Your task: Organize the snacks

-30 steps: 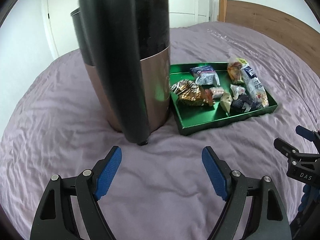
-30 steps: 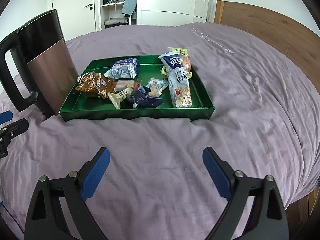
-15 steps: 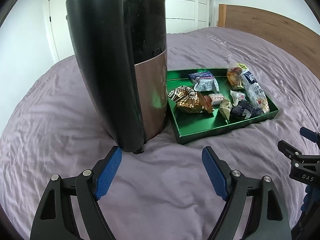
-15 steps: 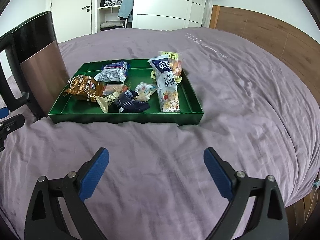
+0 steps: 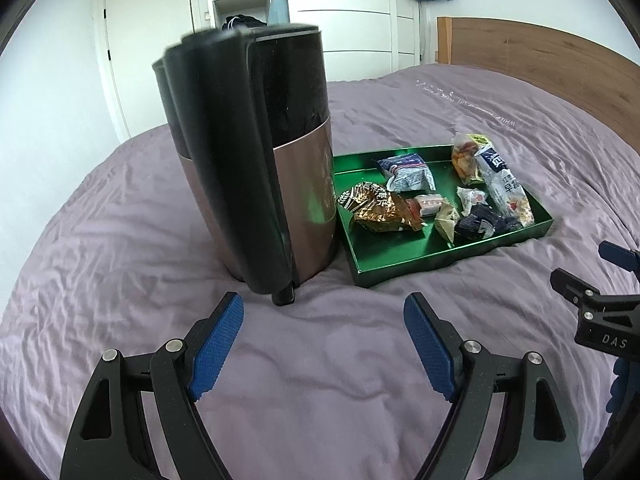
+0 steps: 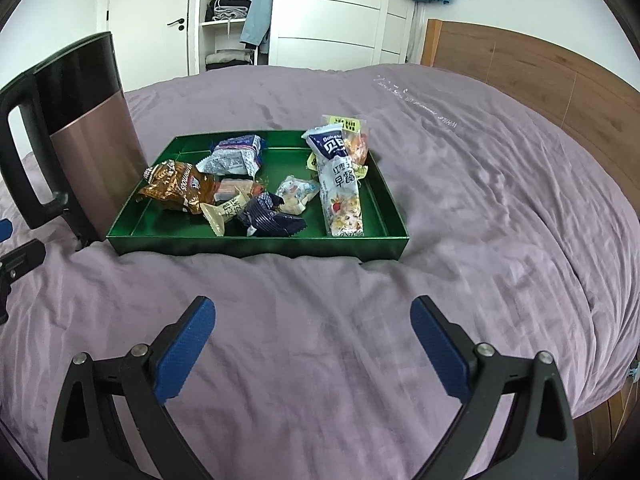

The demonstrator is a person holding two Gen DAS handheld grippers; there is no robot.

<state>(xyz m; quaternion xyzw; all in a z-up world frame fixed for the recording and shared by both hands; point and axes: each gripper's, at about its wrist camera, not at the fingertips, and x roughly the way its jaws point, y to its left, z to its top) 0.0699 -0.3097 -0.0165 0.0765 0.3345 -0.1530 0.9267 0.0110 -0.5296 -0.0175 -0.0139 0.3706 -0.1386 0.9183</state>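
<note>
A green tray [image 6: 256, 243] [image 5: 416, 264] lies on the purple bedspread and holds several snack packets: a brown-gold bag [image 6: 176, 186] [image 5: 376, 207], a blue-white packet [image 6: 236, 155], a dark blue wrapper [image 6: 269, 216] and a long white-blue bar packet [image 6: 340, 184] [image 5: 504, 182]. A black and copper kettle [image 5: 256, 168] [image 6: 84, 148] stands upright against the tray's left side. My left gripper [image 5: 324, 344] is open over the bedspread just short of the kettle's handle. My right gripper [image 6: 312, 344] is open in front of the tray's near wall. Both hold nothing.
The wooden headboard [image 6: 532, 80] runs along the right. White wardrobes with open shelves [image 6: 228, 12] stand beyond the bed. The other gripper's black frame [image 5: 600, 312] shows at the right edge of the left wrist view. The bed edge [image 6: 624, 380] drops off at lower right.
Both views have tilted up and drawn back a little, so the kettle and tray sit lower and smaller. Both grippers have stayed open. Nothing on the bed has moved.
</note>
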